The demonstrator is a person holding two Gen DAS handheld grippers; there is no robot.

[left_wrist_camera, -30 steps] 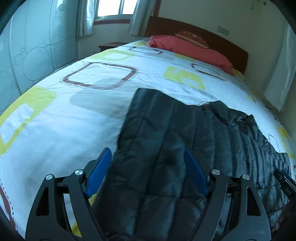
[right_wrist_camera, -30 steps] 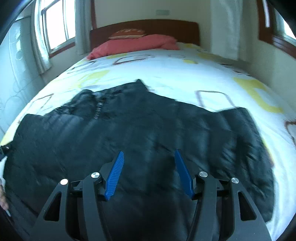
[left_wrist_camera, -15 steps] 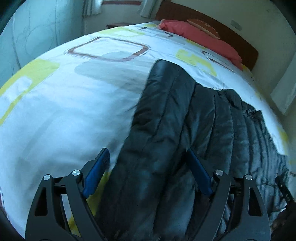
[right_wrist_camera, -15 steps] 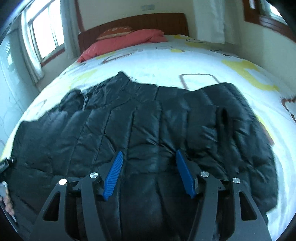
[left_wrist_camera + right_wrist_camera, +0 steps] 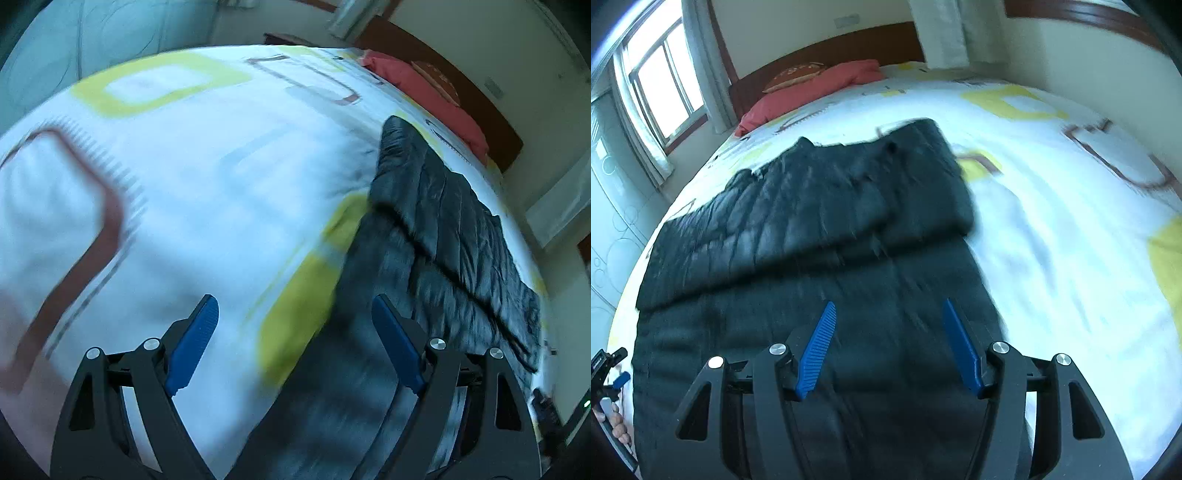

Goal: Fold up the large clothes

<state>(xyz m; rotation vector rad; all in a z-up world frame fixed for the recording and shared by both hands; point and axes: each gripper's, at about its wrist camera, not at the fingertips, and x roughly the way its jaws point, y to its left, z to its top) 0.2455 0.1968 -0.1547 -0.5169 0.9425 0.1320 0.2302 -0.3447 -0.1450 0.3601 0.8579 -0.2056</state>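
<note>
A black quilted puffer jacket (image 5: 812, 258) lies flat on the bed, with its far part folded over onto the near part. In the left wrist view the jacket (image 5: 424, 266) runs along the right side. My left gripper (image 5: 291, 325) is open and empty, over the jacket's left edge and the bare sheet. My right gripper (image 5: 888, 332) is open and empty, just above the near part of the jacket. The left gripper also shows at the lower left of the right wrist view (image 5: 609, 373).
The bed (image 5: 184, 206) has a white cover with yellow and brown squares. Red pillows (image 5: 812, 92) lie against a wooden headboard (image 5: 849, 44). A window (image 5: 661, 81) with curtains is on the left. A wall runs close along the bed's right side.
Both views have swung. The left gripper has moved left off the jacket toward the bare sheet. The jacket's far part now lies folded over its near part. Both grippers stay open.
</note>
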